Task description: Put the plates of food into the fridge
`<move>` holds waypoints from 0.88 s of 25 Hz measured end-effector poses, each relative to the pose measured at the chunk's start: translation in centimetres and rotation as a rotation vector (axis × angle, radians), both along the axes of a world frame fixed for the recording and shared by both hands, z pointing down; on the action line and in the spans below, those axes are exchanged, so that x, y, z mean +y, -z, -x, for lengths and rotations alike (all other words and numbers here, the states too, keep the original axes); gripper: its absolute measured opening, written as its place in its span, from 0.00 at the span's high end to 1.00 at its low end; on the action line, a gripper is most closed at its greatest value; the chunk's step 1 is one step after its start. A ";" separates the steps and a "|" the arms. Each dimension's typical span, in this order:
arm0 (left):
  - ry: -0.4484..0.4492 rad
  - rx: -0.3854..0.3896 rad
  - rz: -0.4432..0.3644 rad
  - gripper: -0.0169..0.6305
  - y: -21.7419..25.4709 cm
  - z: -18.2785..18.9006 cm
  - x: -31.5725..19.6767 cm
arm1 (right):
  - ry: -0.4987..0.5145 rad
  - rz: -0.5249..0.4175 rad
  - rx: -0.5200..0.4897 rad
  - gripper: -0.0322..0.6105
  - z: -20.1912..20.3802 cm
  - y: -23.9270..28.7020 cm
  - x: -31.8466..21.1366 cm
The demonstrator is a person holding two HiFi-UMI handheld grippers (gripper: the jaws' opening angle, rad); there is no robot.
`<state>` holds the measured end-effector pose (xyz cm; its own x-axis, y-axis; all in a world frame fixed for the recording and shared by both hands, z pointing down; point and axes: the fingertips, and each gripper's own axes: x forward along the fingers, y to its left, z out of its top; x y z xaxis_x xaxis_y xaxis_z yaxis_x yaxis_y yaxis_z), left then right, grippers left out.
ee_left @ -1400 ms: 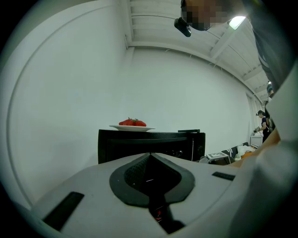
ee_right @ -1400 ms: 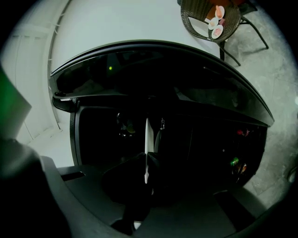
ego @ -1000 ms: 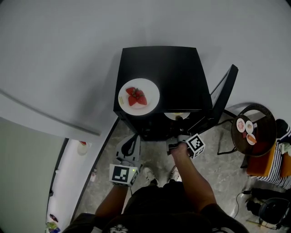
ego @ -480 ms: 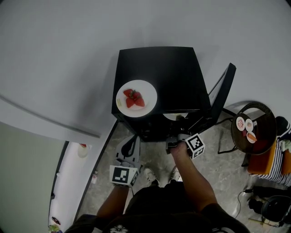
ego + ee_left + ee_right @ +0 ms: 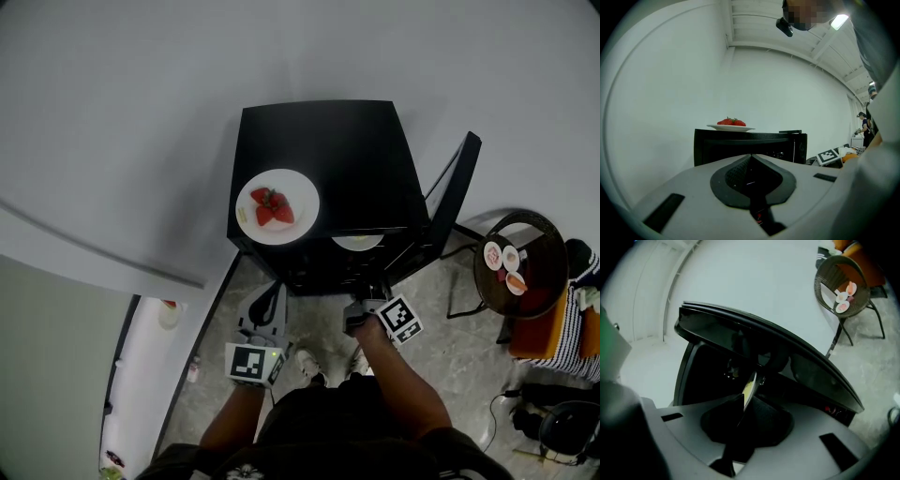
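Right gripper (image 5: 362, 302) back from the fridge (image 5: 328, 159), jaws just opening, loose about the half-hidden plate (image 5: 358, 242); left gripper (image 5: 265, 298) closed, empty.

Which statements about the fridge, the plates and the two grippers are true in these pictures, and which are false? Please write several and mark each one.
1. A plate of strawberries stands on top of the fridge. True.
2. The fridge's door is closed. False: it stands open, on the right in the head view.
3. The left gripper holds a plate. False: its jaws are together and empty, low in front of the fridge.
4. Small dishes of food lie on the round table at the right. True.
5. The right gripper hovers over the round table. False: it is at the fridge's opening. Its jaws have just been opening, with the rim of a second plate between them.
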<state>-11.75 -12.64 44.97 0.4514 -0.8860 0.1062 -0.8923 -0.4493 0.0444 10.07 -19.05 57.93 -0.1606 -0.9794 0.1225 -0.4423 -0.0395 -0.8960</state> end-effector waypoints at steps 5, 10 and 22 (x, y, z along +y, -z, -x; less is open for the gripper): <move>-0.011 0.005 -0.002 0.94 0.0 -0.5 -0.1 | 0.154 -0.096 0.205 0.90 2.4 4.1 2.5; -0.027 0.006 -0.014 0.94 0.7 -1.7 -0.2 | 0.318 -0.282 0.575 0.91 5.1 10.3 4.7; -0.029 0.001 -0.042 0.94 2.3 -3.7 0.0 | 0.313 -0.636 1.178 0.91 7.6 20.9 7.3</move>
<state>-8.08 -12.66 42.71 0.4774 -0.8760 0.0688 -0.8786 -0.4768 0.0259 2.43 -11.74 37.05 -0.4979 -0.8598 -0.1132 -0.8607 0.4739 0.1858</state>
